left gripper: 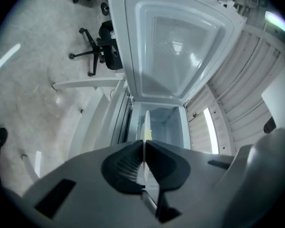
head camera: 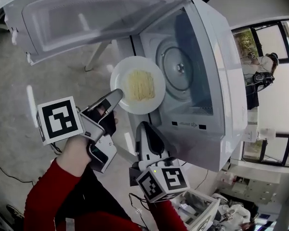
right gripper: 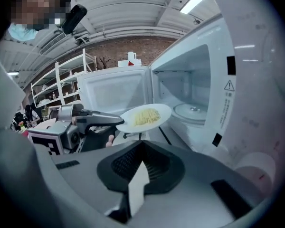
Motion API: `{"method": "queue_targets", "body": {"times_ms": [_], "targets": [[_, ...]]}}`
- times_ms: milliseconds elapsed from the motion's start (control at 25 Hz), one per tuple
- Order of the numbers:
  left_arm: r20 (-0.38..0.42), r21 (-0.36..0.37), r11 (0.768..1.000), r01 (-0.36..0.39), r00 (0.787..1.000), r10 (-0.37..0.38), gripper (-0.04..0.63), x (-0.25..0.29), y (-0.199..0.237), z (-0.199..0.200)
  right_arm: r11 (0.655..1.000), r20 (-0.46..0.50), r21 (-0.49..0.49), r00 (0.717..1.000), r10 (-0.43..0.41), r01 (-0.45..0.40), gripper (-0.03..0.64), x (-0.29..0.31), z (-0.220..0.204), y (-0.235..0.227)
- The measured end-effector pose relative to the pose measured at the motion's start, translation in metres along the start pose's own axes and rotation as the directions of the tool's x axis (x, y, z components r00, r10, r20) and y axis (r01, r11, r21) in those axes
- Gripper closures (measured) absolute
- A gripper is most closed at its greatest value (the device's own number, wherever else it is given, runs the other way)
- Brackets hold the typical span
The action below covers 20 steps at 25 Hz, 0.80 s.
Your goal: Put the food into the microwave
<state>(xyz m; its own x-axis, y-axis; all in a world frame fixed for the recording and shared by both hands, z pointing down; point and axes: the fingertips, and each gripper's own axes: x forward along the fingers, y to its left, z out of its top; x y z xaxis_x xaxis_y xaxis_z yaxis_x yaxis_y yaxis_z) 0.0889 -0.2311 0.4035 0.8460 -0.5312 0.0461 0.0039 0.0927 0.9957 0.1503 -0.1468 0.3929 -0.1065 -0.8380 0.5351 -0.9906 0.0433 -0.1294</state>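
A white plate [head camera: 137,84] with yellow noodles [head camera: 140,84] hangs level just in front of the open microwave [head camera: 216,81]. My left gripper [head camera: 118,94] is shut on the plate's near-left rim. In the left gripper view the plate [left gripper: 145,125] shows edge-on between the pads, pointing at the cavity [left gripper: 164,122]. The glass turntable [head camera: 179,69] inside is bare. My right gripper [head camera: 145,126] is shut and holds nothing, just below the plate and beside the microwave's front. From the right gripper [right gripper: 141,144] I see the plate [right gripper: 145,117], the left gripper [right gripper: 88,120] and the turntable [right gripper: 192,110].
The microwave door [head camera: 96,18] stands swung wide open to the left. An office chair [left gripper: 102,51] and a white table frame [left gripper: 85,84] stand on the grey floor beyond it. White shelves [right gripper: 61,87] line the far wall.
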Motion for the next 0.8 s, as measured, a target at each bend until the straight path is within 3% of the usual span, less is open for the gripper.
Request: {"method": "queue_targets", "body": {"times_ms": [320,560,800], "targets": [[-0.084,0.065,0.998,0.006,0.996,0.0,0.572,0.043,-0.007,0.007,1.0,0.007,0.013,1.0,-0.019,0.019,0.603,0.017,0.007,-0.002],[-0.101,0.092,0.996,0.013,0.995,-0.003,0.572,0.026,-0.012,-0.004,0.999,-0.004,0.028,1.0,-0.016,0.016,0.603,-0.007,-0.011,0.025],[-0.139,0.082,0.996,0.027,0.99,-0.015,0.572,0.042,-0.014,-0.005,0.999,-0.011,0.041,1.0,-0.014,0.014,0.603,-0.002,-0.014,0.037]]}}
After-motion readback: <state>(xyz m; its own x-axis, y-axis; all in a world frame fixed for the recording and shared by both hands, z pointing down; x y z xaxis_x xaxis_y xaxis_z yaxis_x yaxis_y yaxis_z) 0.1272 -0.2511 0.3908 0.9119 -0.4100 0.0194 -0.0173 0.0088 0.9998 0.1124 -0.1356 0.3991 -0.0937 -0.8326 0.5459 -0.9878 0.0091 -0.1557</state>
